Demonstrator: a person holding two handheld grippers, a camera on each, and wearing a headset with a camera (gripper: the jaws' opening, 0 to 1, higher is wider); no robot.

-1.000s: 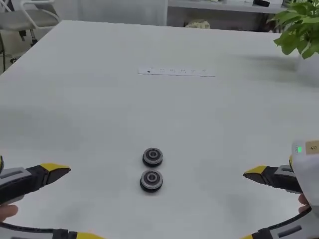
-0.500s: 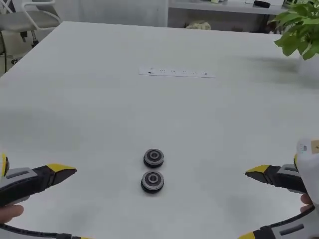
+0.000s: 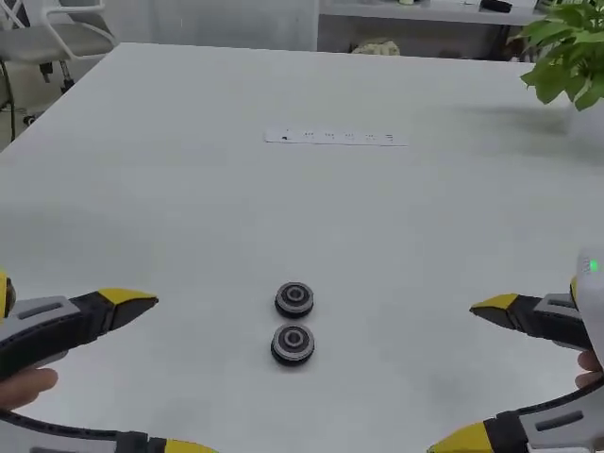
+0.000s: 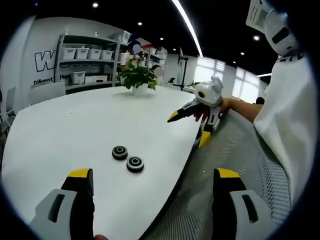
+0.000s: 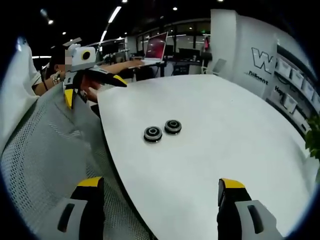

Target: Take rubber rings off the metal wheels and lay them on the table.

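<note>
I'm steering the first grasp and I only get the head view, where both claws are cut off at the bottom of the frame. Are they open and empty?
Observer: Yes for the left claw: the left gripper view shows both yellow-tipped jaws wide apart with nothing between them.
Operator: And the other one?
Observer: The right claw is likewise open and empty in the right gripper view.
Operator: Anything around the wheels that I can't see?
Observer: In the right gripper view the near wheel lies fairly close to the table edge on the person's side, and a grey mesh surface sits beyond that edge.
</note>
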